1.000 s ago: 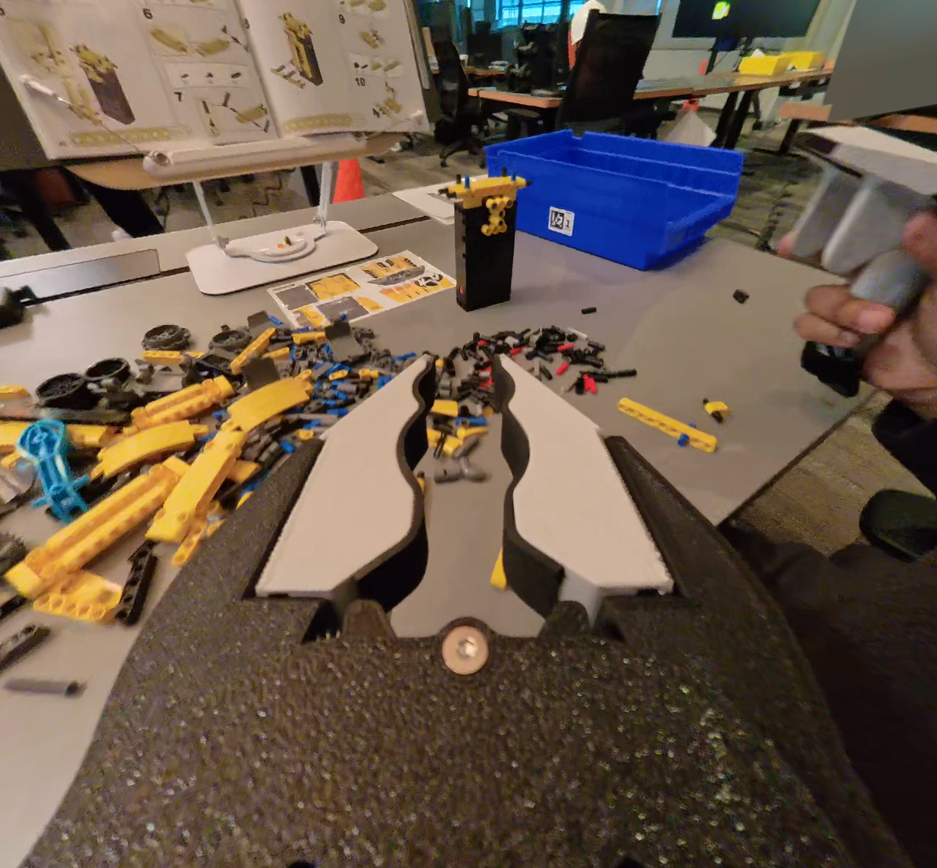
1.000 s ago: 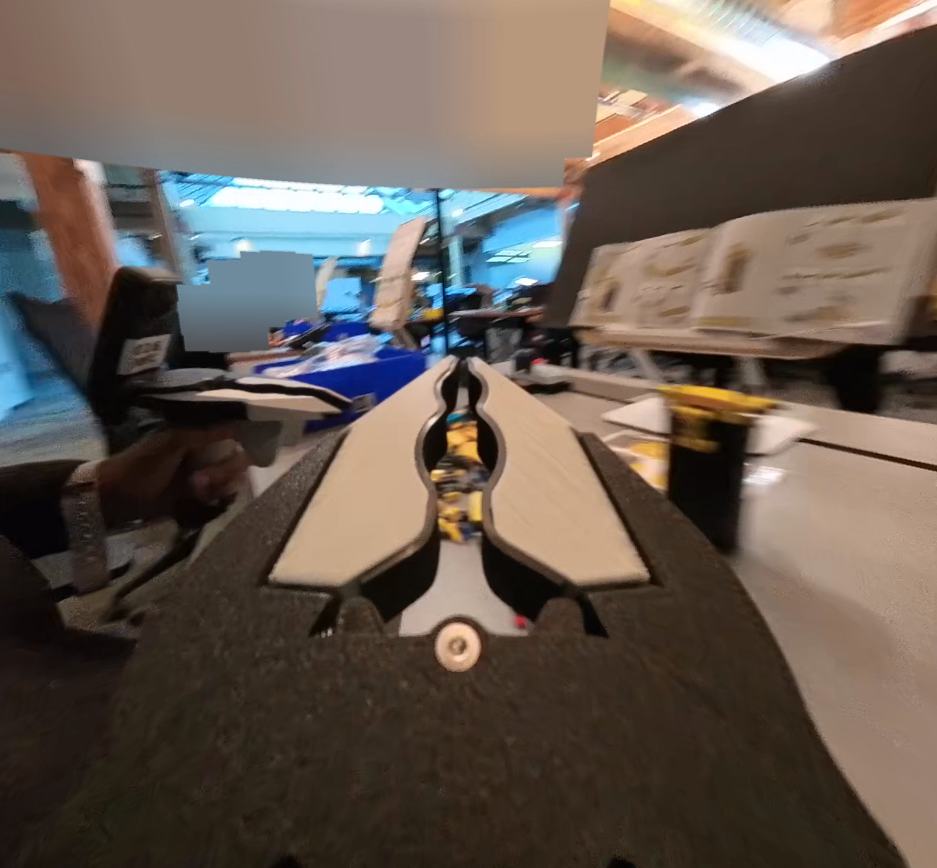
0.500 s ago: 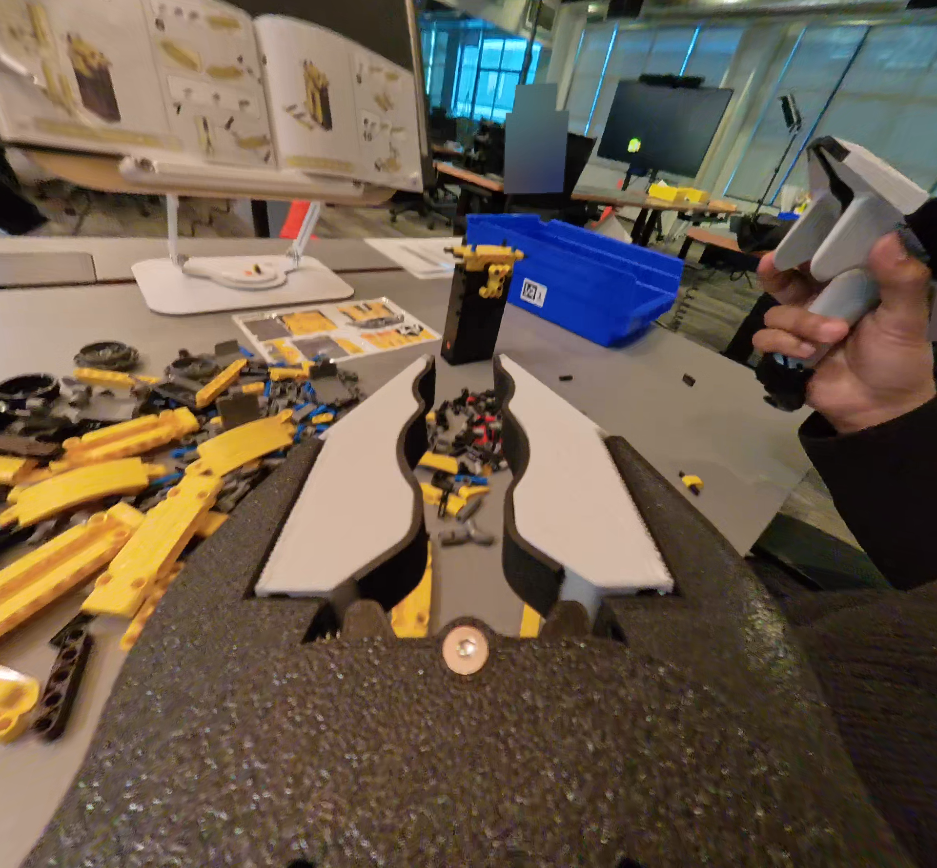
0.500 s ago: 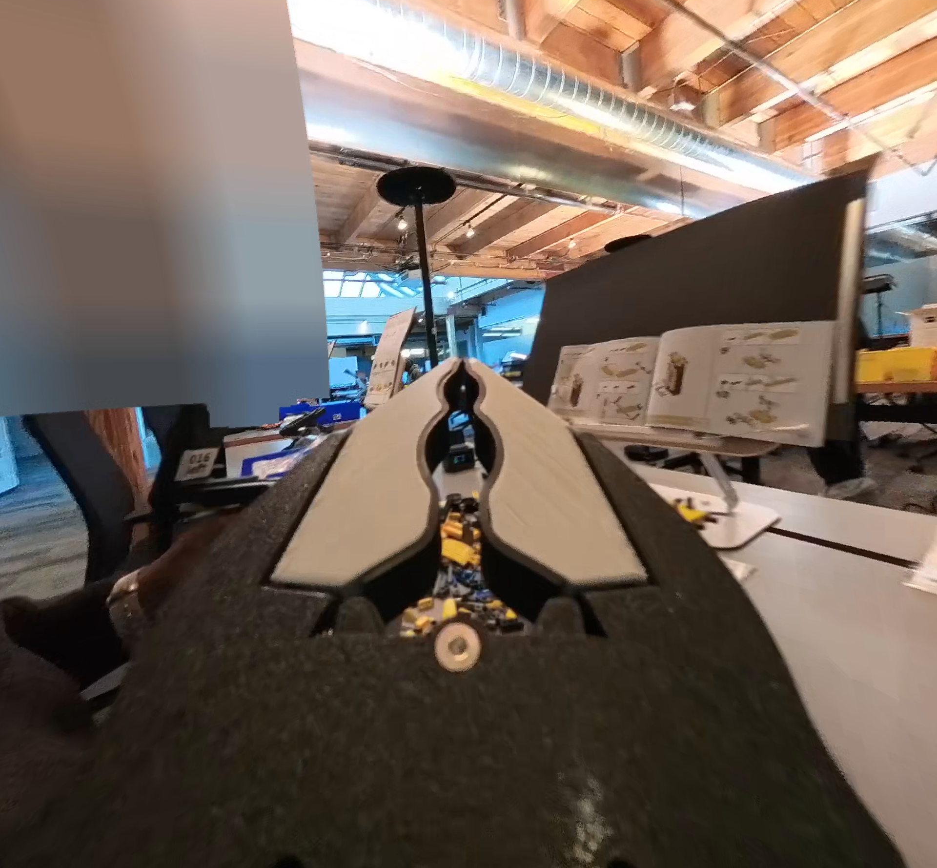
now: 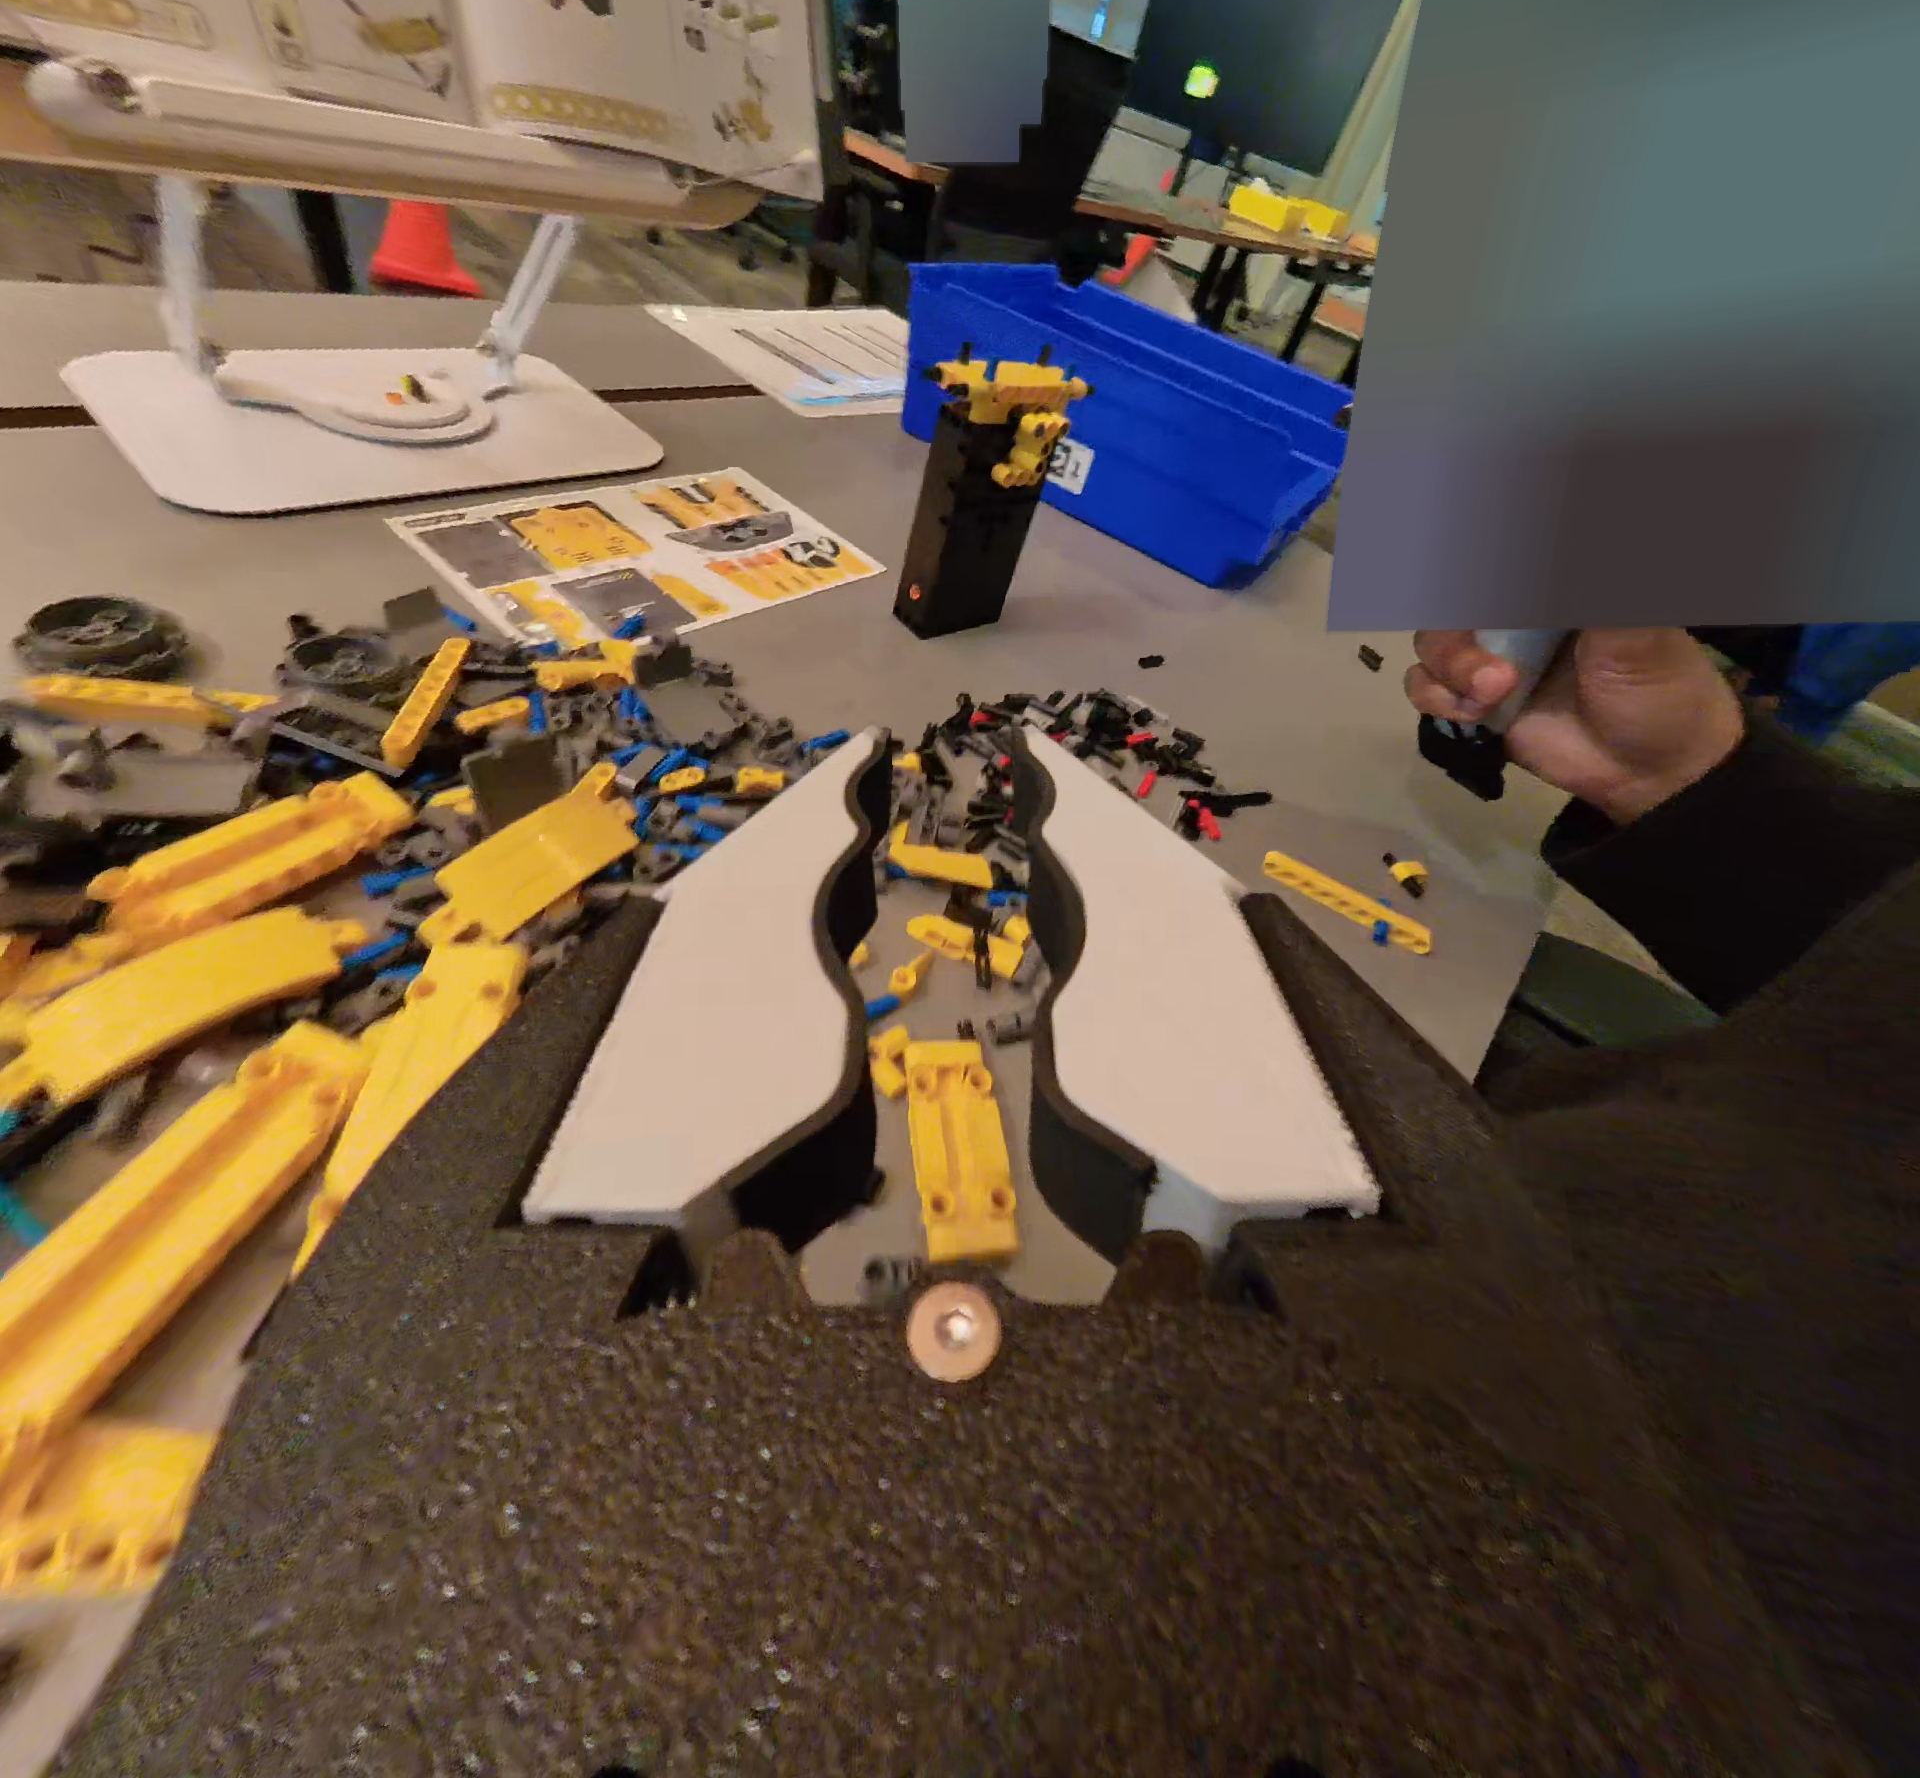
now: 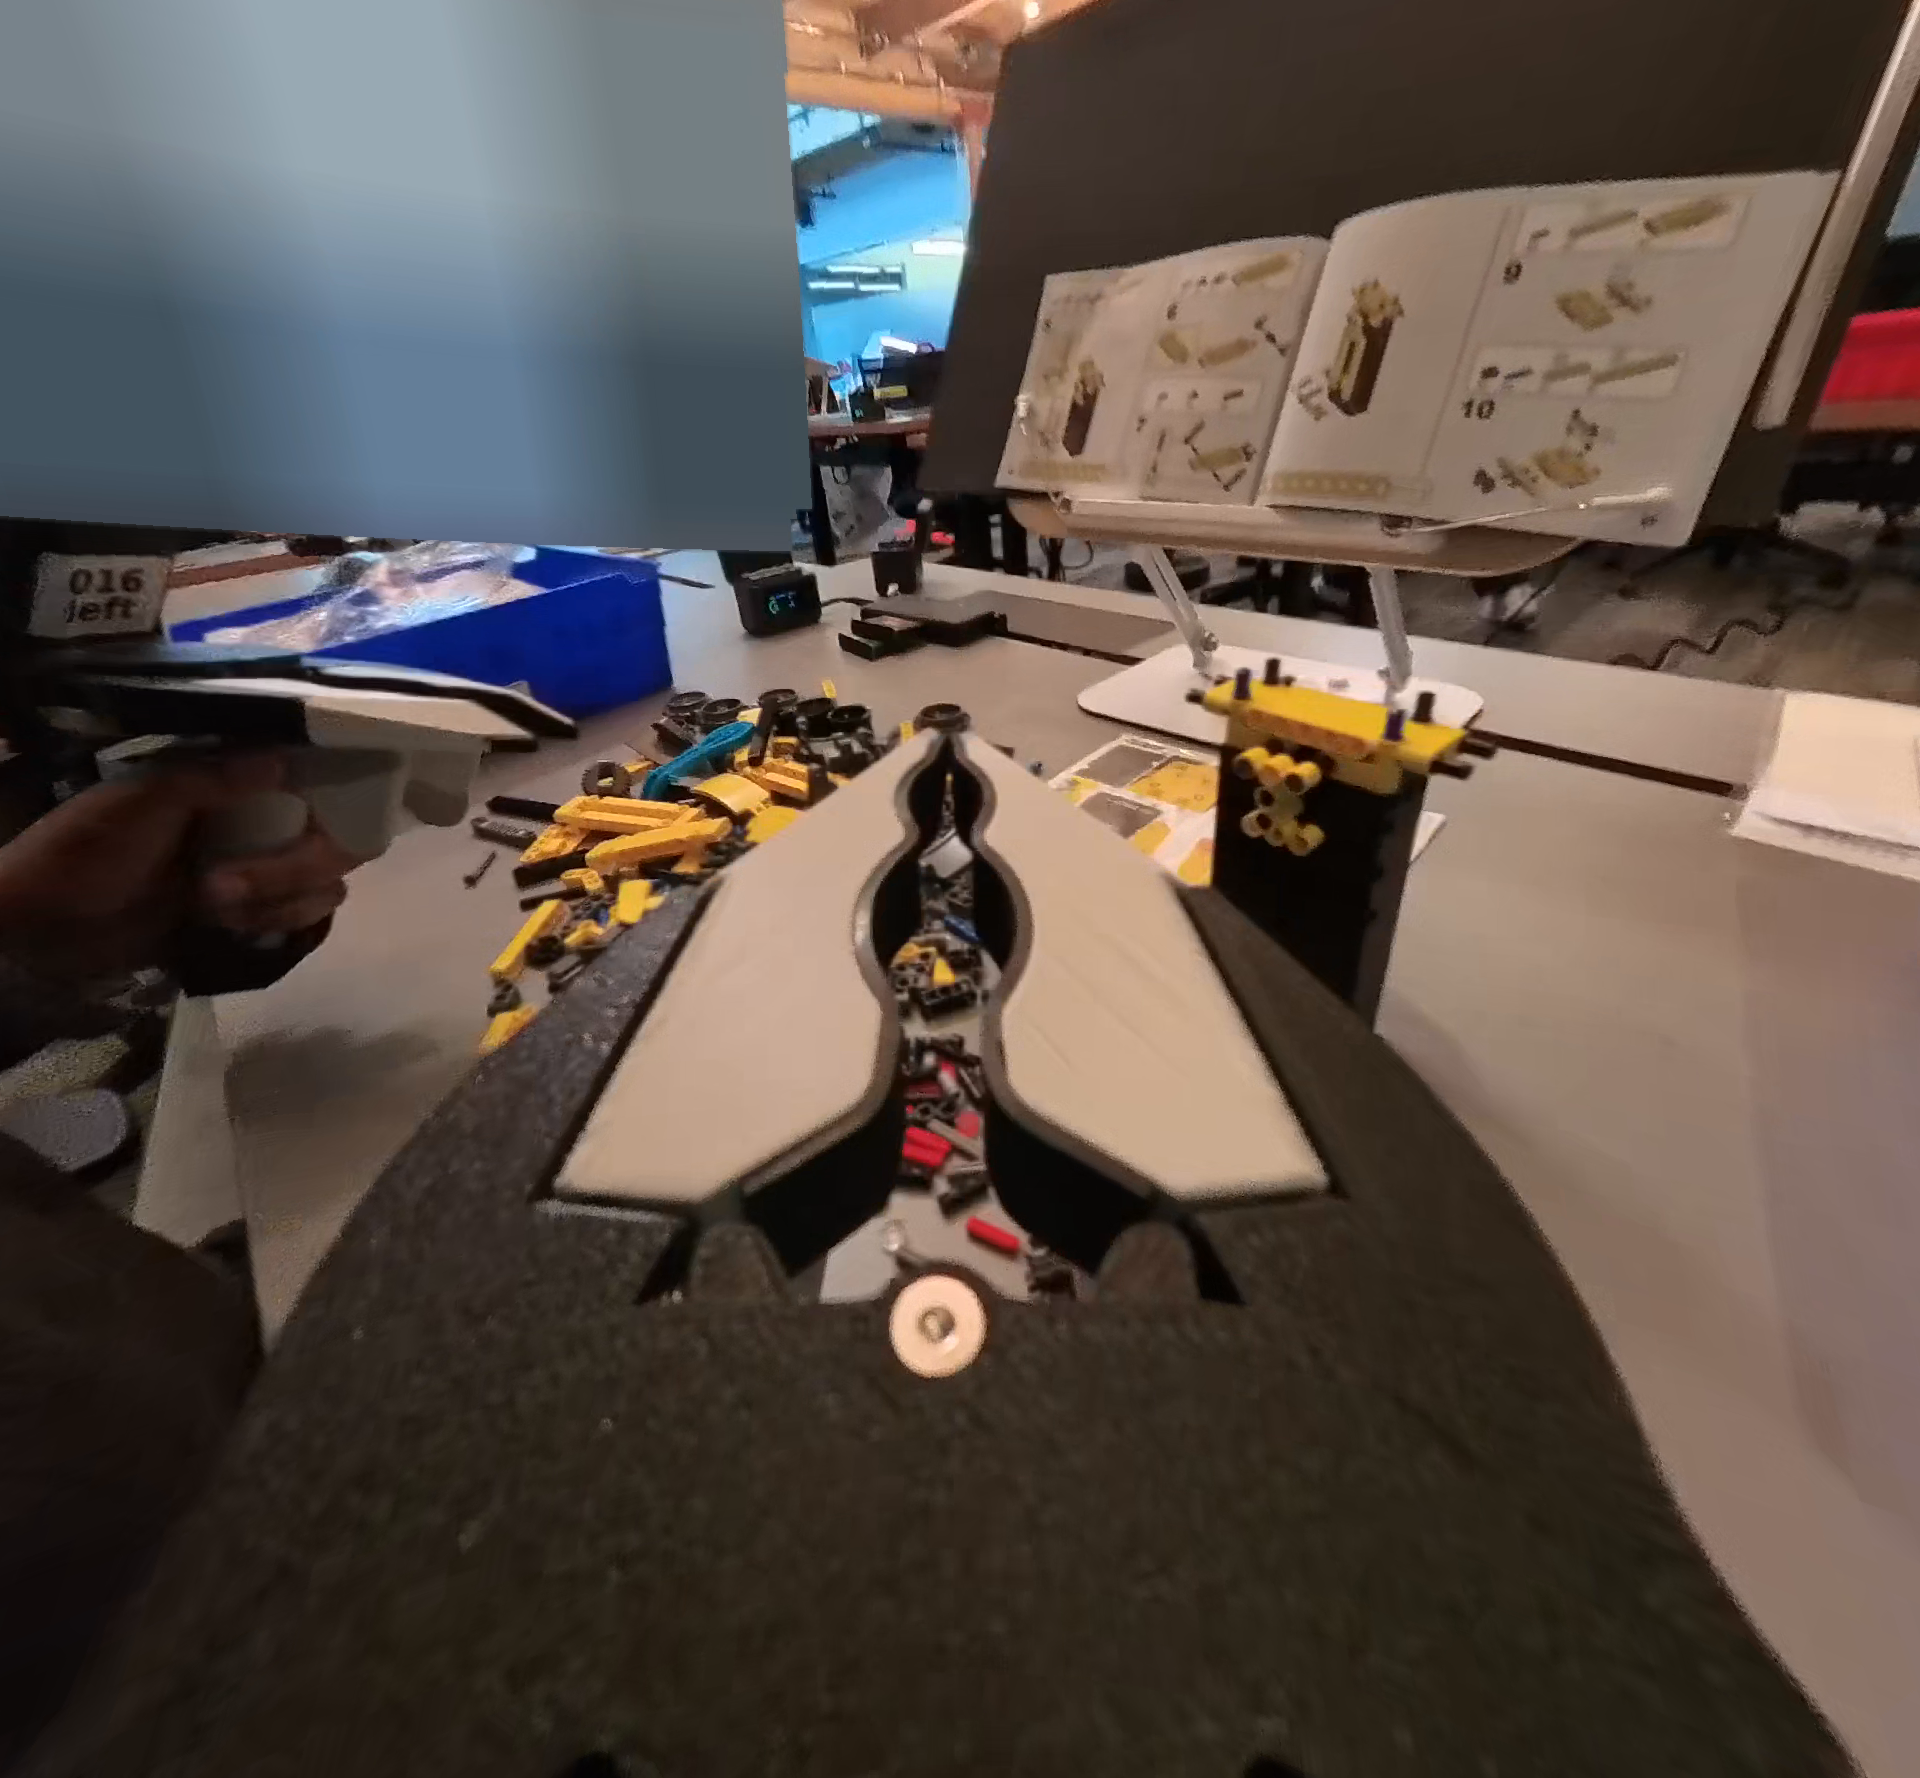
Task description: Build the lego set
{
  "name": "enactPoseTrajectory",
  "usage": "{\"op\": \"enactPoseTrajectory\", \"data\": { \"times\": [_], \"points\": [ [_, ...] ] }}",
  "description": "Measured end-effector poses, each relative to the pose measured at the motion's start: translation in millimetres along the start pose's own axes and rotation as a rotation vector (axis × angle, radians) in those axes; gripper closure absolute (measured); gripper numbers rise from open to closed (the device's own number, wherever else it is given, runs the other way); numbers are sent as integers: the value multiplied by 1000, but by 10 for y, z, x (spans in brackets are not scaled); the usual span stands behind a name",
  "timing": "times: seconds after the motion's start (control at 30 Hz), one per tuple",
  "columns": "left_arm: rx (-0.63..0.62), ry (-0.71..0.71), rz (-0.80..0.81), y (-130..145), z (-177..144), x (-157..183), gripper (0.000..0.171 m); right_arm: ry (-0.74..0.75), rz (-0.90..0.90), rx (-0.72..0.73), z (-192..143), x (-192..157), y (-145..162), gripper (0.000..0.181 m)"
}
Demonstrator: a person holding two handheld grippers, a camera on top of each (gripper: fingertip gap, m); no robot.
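My left gripper (image 5: 951, 752) is open and empty. It hovers over a pile of yellow and black building pieces (image 5: 260, 897), and a yellow panel piece (image 5: 961, 1146) lies on the table between its fingers. My right gripper (image 6: 948, 741) is shut with nothing in it, low over small black and red pins (image 6: 940, 1094). A black tower with a yellow top (image 6: 1320, 887) stands just to its right, and also shows in the left wrist view (image 5: 971, 523). The left gripper also shows in the right wrist view (image 6: 520, 720), held by a hand.
An open instruction booklet (image 6: 1351, 367) rests on a white stand (image 5: 343, 440) at the back. A blue bin (image 5: 1143, 419) sits behind the tower and a sticker sheet (image 5: 634, 549) in front of the stand. A yellow beam (image 5: 1345, 900) lies near the table's right edge.
The right gripper has tipped down from facing the ceiling to facing the table, over the small pins. The left gripper has tipped down and moved forward over the pile. Neither has grasped anything.
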State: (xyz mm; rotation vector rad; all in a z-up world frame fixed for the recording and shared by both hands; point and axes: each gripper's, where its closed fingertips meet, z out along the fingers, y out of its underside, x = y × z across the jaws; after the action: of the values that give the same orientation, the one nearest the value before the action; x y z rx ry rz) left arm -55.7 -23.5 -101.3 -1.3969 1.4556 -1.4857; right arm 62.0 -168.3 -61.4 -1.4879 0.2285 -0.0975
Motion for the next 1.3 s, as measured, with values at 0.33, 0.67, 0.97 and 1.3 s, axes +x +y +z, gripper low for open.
{"op": "enactPoseTrajectory", "data": {
  "times": [0.33, 0.67, 0.97, 1.3],
  "points": [
    [28, 106, 13, -134, 301, 66, 149, -48, -9, 23, 137, 53, -85, 181],
    [132, 145, 30, -58, 359, 40, 151, -162, -111, 147, 304, -179, -21, 181],
    [217, 108, 66, -105, 438, 181, 156, -110, -263, 83, 184, -142, 36, 181],
    [-16, 170, 109, -71, 424, 507, 158, 515, -194, -320, -1688, 1327, 213, 168]
  ]
}}
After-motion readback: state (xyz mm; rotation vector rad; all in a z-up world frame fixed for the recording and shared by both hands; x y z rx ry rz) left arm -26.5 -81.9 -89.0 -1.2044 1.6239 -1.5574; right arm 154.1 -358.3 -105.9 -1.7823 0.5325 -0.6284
